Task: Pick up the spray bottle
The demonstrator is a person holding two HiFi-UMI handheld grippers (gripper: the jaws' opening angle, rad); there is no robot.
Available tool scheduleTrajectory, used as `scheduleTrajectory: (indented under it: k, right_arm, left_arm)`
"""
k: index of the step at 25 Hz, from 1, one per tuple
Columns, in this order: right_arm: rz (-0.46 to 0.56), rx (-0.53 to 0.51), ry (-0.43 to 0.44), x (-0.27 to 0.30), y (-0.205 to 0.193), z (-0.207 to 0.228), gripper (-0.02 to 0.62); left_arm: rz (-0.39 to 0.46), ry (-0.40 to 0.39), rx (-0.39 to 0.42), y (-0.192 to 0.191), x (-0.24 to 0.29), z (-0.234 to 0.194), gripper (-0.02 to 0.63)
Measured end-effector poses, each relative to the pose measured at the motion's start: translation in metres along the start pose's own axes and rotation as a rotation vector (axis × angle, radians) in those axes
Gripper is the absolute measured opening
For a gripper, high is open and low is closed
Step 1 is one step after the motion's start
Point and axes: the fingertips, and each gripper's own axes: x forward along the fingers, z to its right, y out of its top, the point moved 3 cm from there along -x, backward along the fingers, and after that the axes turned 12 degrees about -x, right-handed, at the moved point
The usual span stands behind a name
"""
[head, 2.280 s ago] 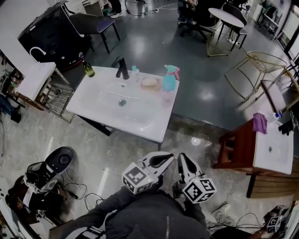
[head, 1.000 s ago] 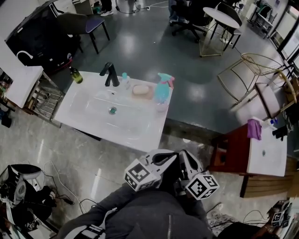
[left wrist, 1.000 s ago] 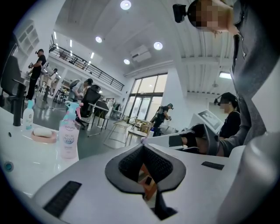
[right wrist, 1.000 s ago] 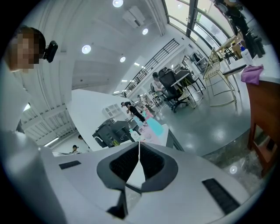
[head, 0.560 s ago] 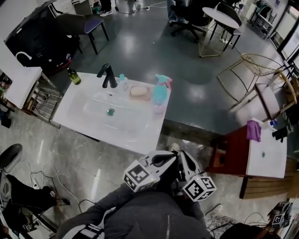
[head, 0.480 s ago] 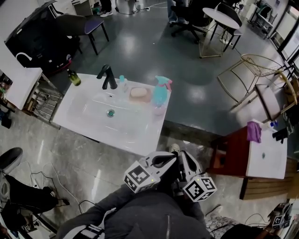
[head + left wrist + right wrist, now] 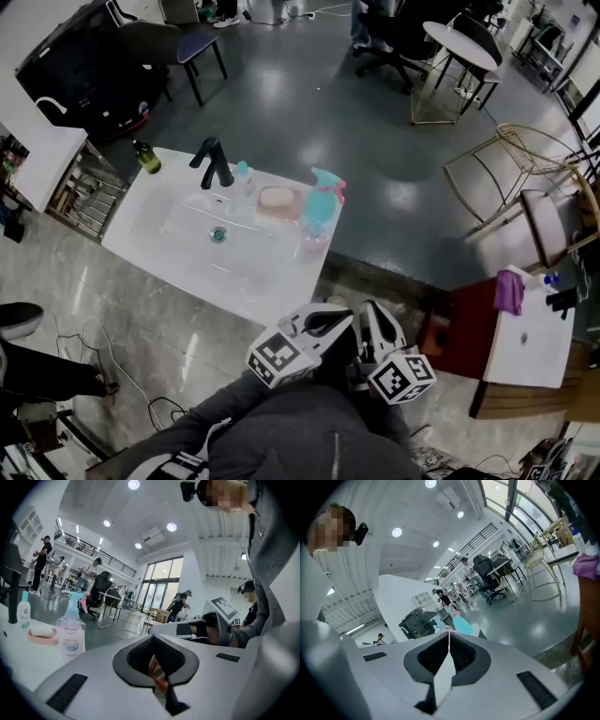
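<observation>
The spray bottle (image 7: 319,202), teal with a pink trigger, stands upright on the right end of the white sink counter (image 7: 272,281). In the left gripper view the spray bottle (image 7: 71,631) is ahead at the left, well beyond the jaws. The right gripper view shows only the bottle's teal top (image 7: 460,623) past the jaw tips. My left gripper (image 7: 337,316) and right gripper (image 7: 367,317) are side by side close to the person's chest, short of the counter's near edge. Both are shut with nothing held.
On the counter stand a black faucet (image 7: 212,164), a small bottle (image 7: 242,173), a soap on a dish (image 7: 277,199) and a green bottle (image 7: 144,157). A metal rack (image 7: 86,192) is at the left. A red-brown cabinet (image 7: 459,337) stands at the right, chairs and a round table (image 7: 459,37) behind.
The person has stepped toward the sink, which now sits a little lower and nearer in the head view. Floor clutter at the left has slid out of view. Both grippers stay shut.
</observation>
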Motion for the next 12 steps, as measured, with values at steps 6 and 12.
scheduleTrajectory:
  k: [6,12]
  right_arm:
    - [-0.033,-0.034,0.071,0.038,0.022,0.02,0.012]
    - [-0.064,-0.081,0.148,0.077,0.044,0.041,0.012]
  left_arm:
    - [0.054,0.05,-0.03,0.028,0.027,-0.024,0.008]
    - [0.099,0.091,-0.038,0.051,0.055,-0.043,0.008]
